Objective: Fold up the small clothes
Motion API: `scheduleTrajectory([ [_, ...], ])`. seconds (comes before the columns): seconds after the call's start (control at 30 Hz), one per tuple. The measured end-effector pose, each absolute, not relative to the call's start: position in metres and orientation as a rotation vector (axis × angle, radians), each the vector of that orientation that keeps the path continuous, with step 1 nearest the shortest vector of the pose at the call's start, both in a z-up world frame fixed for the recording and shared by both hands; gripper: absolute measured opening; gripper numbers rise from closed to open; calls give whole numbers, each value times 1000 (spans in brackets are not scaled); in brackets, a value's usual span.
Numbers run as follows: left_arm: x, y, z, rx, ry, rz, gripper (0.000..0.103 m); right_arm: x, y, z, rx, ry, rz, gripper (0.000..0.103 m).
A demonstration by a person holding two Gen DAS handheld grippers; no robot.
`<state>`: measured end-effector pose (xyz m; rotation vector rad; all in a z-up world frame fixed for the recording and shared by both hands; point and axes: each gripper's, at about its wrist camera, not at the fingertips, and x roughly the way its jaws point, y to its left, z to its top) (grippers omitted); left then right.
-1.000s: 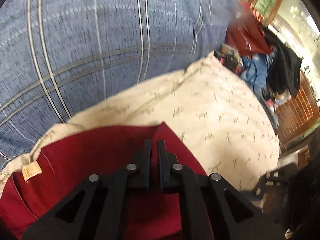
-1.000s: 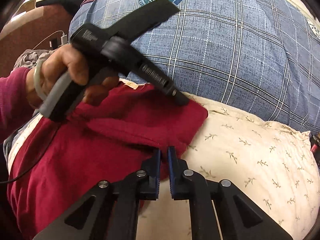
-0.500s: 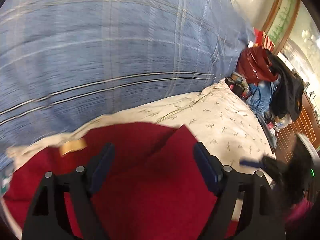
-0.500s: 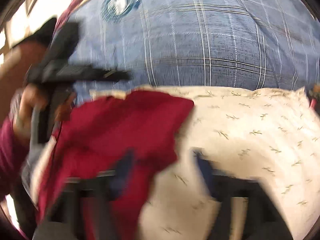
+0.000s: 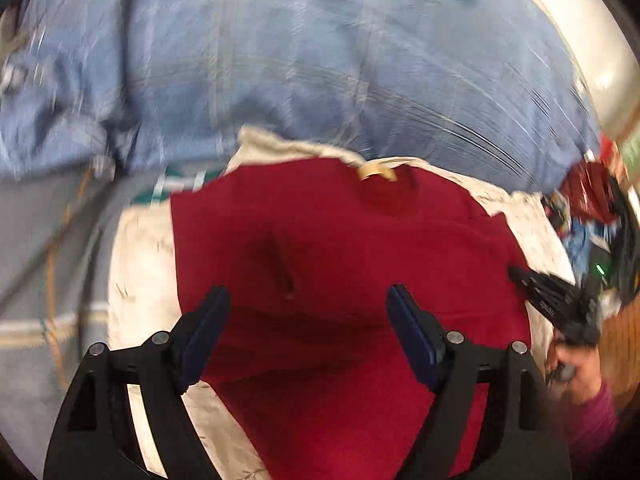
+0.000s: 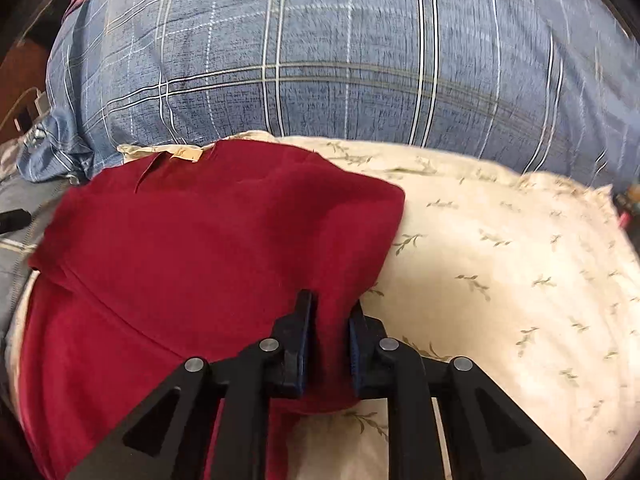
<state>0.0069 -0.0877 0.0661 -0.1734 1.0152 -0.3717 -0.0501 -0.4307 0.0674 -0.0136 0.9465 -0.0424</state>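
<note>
That red shirt (image 6: 208, 248) looks soft and floppy, so grab edges: right gripper (image 6: 330, 344) is closing on its hem, left gripper (image 5: 308, 332) spread wide above it.

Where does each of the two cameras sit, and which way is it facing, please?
Left wrist: on the left gripper, looking down at the red garment; jaws open; right hand at the edge.
Right wrist: on the right gripper, facing the garment's edge on the cream pillow; jaws closing around cloth.
Shared: garment, its tan label, blue plaid bedding.
</note>
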Motion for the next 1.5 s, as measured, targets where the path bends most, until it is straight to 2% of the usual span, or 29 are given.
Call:
scheduleTrajectory([
  [0.03,8,-87,62,-188,1015,-366,81,-54,-429,76,13,940,-43,26],
  [0.1,16,-89,54,-220,1014,-349,80,-59,-432,88,70,917,-20,46],
  [0.17,22,-93,46,-250,1018,-366,80,-69,-434,97,110,893,0,55],
  [0.2,24,-97,44,-249,1017,-372,79,-72,-433,99,111,889,2,55],
  [0.23,24,-97,44,-243,1014,-370,67,-76,-434,101,108,890,0,55],
  [0.27,26,-105,42,-220,1020,-368,44,-78,-434,101,108,893,0,55],
  [0.37,25,-116,43,-126,1006,-315,14,-81,-439,104,133,883,-1,55],
  [0.6,-1,-88,79,-158,873,-327,1,-72,-447,112,180,846,-27,55],
  [0.9,3,-68,43,-250,945,-287,3,-42,-431,93,147,887,-45,57],
  [1.03,3,-77,54,-224,909,-294,41,-46,-427,96,108,894,-39,57],
  [1.07,3,-78,57,-238,900,-299,45,-47,-429,96,117,895,-36,57],
  [1.3,9,-88,67,-313,882,-348,45,-53,-433,104,147,881,-27,56],
  [1.33,7,-84,71,-340,866,-357,50,-54,-433,105,147,879,-26,57],
  [1.37,5,-80,74,-361,853,-356,61,-55,-433,106,146,877,-21,57],
  [1.43,4,-75,77,-394,838,-360,70,-57,-433,108,140,873,-21,58],
  [1.5,8,-77,74,-399,864,-376,70,-55,-434,106,140,875,-22,58],
])
